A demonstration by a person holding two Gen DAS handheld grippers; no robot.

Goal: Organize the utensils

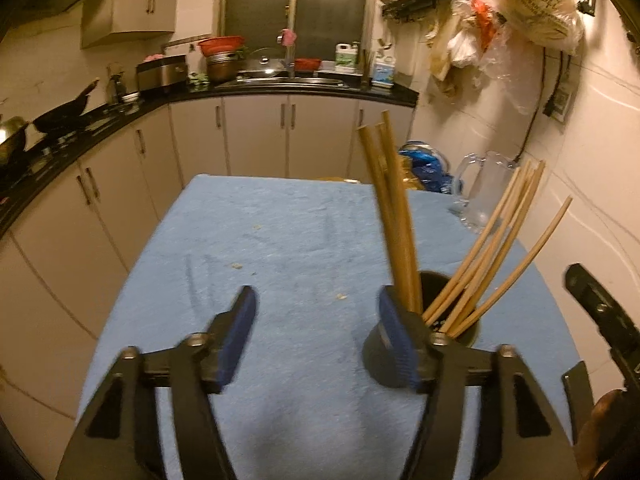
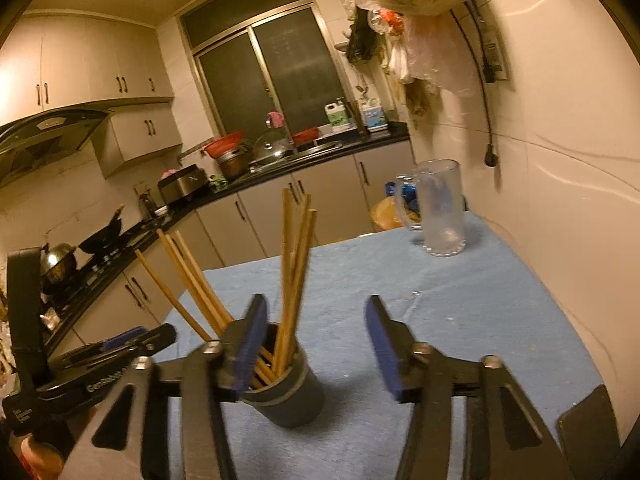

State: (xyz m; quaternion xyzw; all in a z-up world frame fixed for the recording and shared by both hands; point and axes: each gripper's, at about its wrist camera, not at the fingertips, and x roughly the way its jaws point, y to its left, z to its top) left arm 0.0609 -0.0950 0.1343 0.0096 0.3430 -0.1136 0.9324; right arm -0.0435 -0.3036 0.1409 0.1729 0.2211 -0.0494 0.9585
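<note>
Both my tongs, left (image 1: 318, 336) and right (image 2: 316, 346), gape, holding nothing; chopsticks (image 1: 394, 216) stand near-upright in the black cup (image 2: 288, 396) between them (cloth bare otherwise), touching neither.

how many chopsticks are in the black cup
About 9, though some may be hidden. All stand in the black cup on the blue cloth: roughly four upright chopsticks in one bunch, and roughly five leaning chopsticks fanned outward.

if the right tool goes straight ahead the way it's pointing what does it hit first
Probably nothing close: between the open right tool only bare blue cloth shows. The dark holder sits off its left finger, the glass mug farther ahead and right. Depth is uncertain.
</note>
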